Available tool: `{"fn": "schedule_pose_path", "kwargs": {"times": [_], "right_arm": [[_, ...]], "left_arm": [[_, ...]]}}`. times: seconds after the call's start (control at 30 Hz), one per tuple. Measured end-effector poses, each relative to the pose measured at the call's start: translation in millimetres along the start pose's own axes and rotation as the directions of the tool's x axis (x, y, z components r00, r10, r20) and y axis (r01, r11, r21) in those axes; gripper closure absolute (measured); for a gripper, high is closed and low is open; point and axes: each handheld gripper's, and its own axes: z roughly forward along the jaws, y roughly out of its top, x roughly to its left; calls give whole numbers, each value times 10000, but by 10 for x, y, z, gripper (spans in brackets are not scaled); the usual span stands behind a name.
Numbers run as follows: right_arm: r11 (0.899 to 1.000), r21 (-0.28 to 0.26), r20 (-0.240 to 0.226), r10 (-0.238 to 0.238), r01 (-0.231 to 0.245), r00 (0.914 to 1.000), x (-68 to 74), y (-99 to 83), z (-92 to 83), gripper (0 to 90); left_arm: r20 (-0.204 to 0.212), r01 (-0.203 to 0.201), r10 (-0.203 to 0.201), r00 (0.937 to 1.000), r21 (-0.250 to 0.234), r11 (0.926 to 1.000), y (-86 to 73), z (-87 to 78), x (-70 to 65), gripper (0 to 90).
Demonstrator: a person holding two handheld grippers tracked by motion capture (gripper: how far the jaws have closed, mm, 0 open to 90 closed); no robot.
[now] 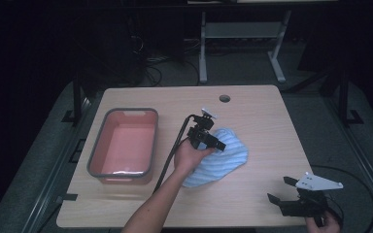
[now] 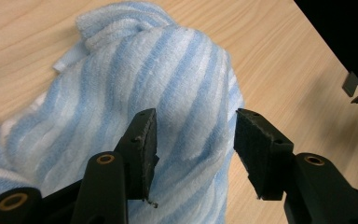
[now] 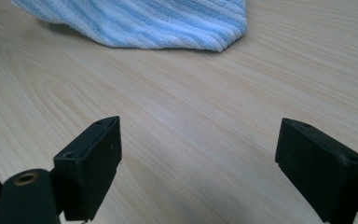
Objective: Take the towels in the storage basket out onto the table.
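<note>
The setting is a laboratory or test room, not a home. The landmark is a pale wood-grain table (image 1: 252,111) with a round cable hole (image 1: 225,98) near its far edge, as on an office desk. Beyond the table stands the white metal frame (image 1: 243,36) of another bench on grey carpet. Loose cables (image 1: 150,68) lie on the floor behind the table's far left corner. Dark metal rails (image 1: 364,145) flank the table on both sides. The surroundings are unlit.

1. Cloth (image 1: 219,156): light blue with white stripes (ribbed weave).
2. Tub (image 1: 124,144) at the cloth's nine o'clock: pink inside, grey rim.
3. Table (image 1: 264,119): pale wood grain.
4. Left gripper (image 2: 196,140): black.
</note>
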Motion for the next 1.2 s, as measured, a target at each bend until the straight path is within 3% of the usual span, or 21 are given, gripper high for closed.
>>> {"fn": "schedule_pose_path", "kwargs": {"times": [0.2, 0.67, 1.2], "right_arm": [[10000, 8, 25, -26, 26, 10000, -6, -3, 6, 140], [10000, 54, 107, -19, 19, 9999, -1, -5, 2, 140], [9999, 132, 168, -31, 29, 9999, 0, -5, 3, 140]], "left_arm": [[168, 42, -38, 9999, -203, 9998, -55, -71, 15, 493], [269, -284, 296, 9992, -465, 9985, -197, -300, 24, 480], [254, -260, 280, 9993, -775, 9967, -423, -483, 53, 404]]}}
